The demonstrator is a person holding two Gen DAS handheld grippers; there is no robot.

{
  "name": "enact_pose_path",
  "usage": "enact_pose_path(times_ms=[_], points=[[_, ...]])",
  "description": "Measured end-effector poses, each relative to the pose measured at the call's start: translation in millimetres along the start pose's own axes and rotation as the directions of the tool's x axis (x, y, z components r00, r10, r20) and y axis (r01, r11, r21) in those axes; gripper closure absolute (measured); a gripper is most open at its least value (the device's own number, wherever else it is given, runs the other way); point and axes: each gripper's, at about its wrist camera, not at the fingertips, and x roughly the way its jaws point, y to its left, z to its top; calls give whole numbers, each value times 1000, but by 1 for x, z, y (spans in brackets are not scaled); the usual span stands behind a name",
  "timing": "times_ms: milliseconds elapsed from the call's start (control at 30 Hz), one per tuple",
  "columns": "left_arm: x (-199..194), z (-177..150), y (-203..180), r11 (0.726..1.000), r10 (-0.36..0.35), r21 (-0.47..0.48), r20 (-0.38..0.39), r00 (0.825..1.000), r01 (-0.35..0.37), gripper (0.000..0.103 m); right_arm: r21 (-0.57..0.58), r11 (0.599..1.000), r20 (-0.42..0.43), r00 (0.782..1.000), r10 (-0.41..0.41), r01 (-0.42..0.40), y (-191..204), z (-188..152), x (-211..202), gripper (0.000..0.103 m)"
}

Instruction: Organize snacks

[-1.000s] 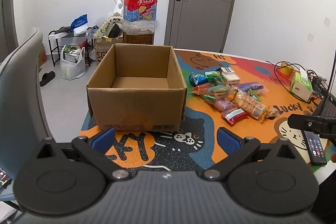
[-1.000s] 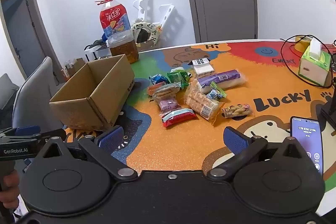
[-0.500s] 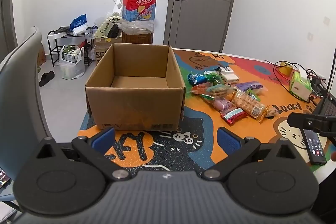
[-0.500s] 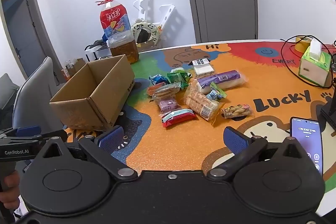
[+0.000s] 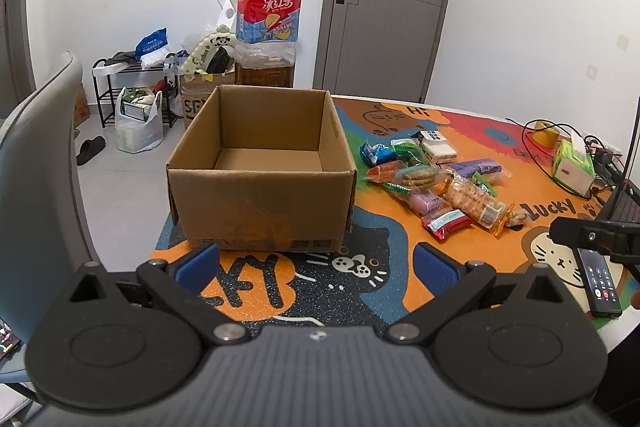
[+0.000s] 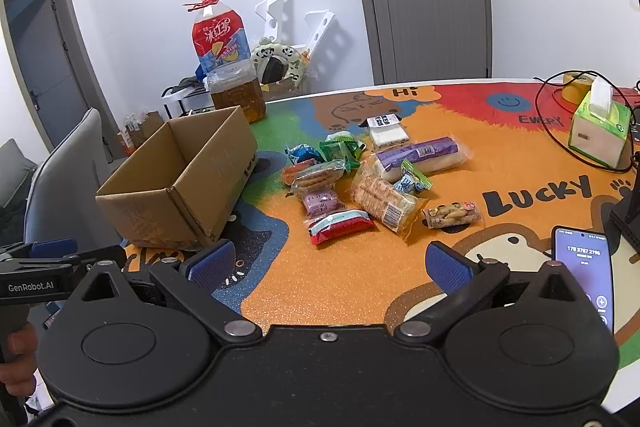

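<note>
An open, empty cardboard box (image 5: 260, 179) stands on the colourful table mat, also in the right wrist view (image 6: 180, 183). A pile of several snack packets (image 5: 436, 183) lies to its right, including a red packet (image 6: 340, 225), a long cracker pack (image 6: 382, 201) and a purple roll (image 6: 420, 155). My left gripper (image 5: 316, 261) is open and empty, just in front of the box. My right gripper (image 6: 330, 265) is open and empty, short of the snack pile.
A large iced-tea bottle (image 6: 226, 67) stands behind the box. A tissue box (image 6: 598, 131) with cables sits at the right. A phone (image 6: 584, 267) lies near the front right edge. A grey chair (image 5: 36, 163) stands left of the table.
The left gripper has drifted slightly, so the box sits a little lower and further left in its view. The right gripper has barely moved.
</note>
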Motion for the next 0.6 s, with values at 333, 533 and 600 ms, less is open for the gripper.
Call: enact_pose_path(times_ms=[333,533,600], points=[[-1,1,1,1000,-1,1,1,1000,1,1,-1,1000,2,1000,-3,3,1,1,-1,0],[-2,1,1,1000,0,-1,3,1000,1,1,-2,1000,4,1000,-2,2,1,1,-1,0],[-2,2,2,1000,0,-1,2,1000,0,1,-2,1000,3,1000,-2,2,0,1,-1,0]])
